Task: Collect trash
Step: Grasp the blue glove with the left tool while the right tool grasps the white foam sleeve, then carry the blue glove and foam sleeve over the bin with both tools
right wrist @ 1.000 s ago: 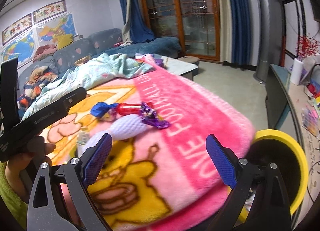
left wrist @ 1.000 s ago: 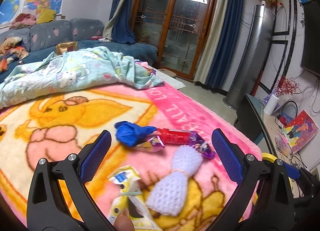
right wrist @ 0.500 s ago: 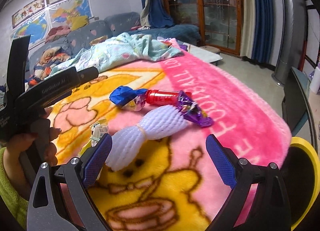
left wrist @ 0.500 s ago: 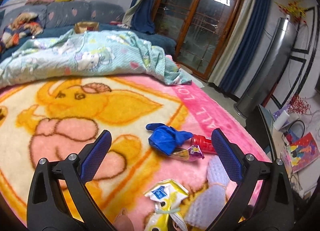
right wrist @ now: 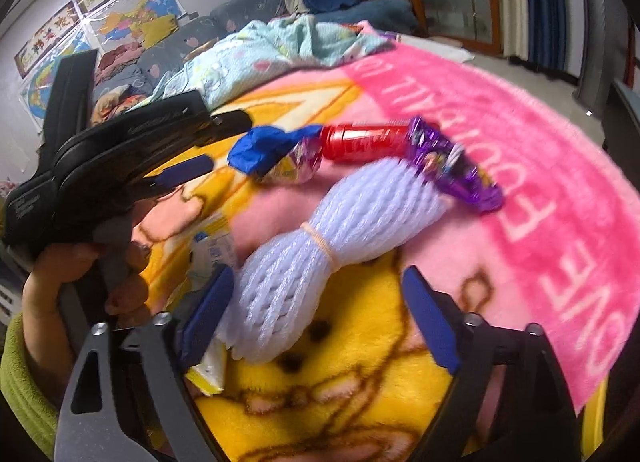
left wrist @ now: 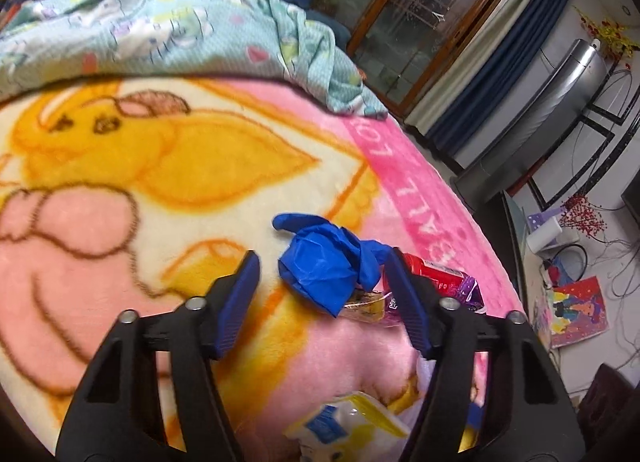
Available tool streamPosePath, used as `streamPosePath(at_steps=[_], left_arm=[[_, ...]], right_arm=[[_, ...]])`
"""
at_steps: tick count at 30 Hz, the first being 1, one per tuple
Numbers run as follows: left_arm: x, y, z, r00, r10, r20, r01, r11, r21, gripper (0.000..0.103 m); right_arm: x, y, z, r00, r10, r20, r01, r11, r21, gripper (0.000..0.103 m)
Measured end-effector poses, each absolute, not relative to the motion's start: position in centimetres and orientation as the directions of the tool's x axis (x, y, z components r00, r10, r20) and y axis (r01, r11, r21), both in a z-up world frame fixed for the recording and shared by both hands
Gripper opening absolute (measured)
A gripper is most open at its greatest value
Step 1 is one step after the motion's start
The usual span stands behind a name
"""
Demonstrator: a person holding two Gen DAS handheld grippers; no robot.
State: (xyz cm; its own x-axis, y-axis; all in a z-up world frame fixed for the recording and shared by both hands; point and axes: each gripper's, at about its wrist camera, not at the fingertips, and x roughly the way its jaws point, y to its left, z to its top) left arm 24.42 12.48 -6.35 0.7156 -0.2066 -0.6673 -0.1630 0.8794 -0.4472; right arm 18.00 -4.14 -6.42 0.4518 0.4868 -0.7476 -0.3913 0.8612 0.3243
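Observation:
Trash lies on a pink and yellow cartoon blanket (left wrist: 120, 189). A crumpled blue glove (left wrist: 324, 262) lies between the open fingers of my left gripper (left wrist: 320, 262); the same glove shows in the right wrist view (right wrist: 264, 145). Beside it lie a red wrapper tube (right wrist: 364, 139), a purple foil wrapper (right wrist: 452, 165), a small foil candy wrapper (right wrist: 296, 165) and a yellow packet (left wrist: 344, 426). A white foam fruit net (right wrist: 320, 254) reaches in between the open fingers of my right gripper (right wrist: 316, 302).
A pale green quilt (left wrist: 160, 21) is bunched at the far side of the blanket. A desk with papers (left wrist: 576, 310) stands to the right of the bed. The person's hand holds the left gripper (right wrist: 120, 165) at the left of the right wrist view.
Both grippers have moved forward and down toward the trash. The left gripper's fingers have narrowed and now straddle the blue glove. The foam net now lies between the right fingers.

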Motion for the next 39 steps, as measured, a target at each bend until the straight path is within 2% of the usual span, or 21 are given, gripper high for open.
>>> streamPosePath(at_steps=[1,6,8,14,21,39], left_arm=[[24.6,12.4,-6.6,0.710,-0.213,-0.672,-0.164,0.877,-0.452,0.050],[24.9,11.9,-7.3,0.694,-0.220,-0.686,-0.156,0.884,-0.441,0.030],[24.9,11.9,-7.4,0.689,-0.222,-0.690,-0.156,0.884,-0.440,0.026],[24.2,11.8,-7.5,0.697,-0.238,-0.677,-0.142,0.879,-0.455,0.011],[21.4,12.4,-5.8,0.760,-0.230,-0.608,-0.123,0.868,-0.482,0.010],[18.3,11.0,-2.3,0.811,-0.220,-0.542,-0.057,0.892,-0.447,0.008]], right_arm=[[17.9,-4.1,-6.6,0.443,0.495,-0.747,-0.396,0.856,0.333,0.071],[17.2,-4.2,-6.6,0.425,0.530,-0.733,-0.430,0.832,0.352,0.052],[16.7,-4.3,-6.5,0.416,0.544,-0.729,-0.443,0.821,0.360,0.044],[15.6,-4.7,-6.2,0.413,0.556,-0.721,-0.456,0.812,0.365,0.036],[14.4,-5.0,-5.7,0.423,0.558,-0.714,-0.481,0.806,0.345,0.034],[12.8,-6.6,-4.2,0.480,0.541,-0.691,-0.510,0.813,0.283,0.029]])
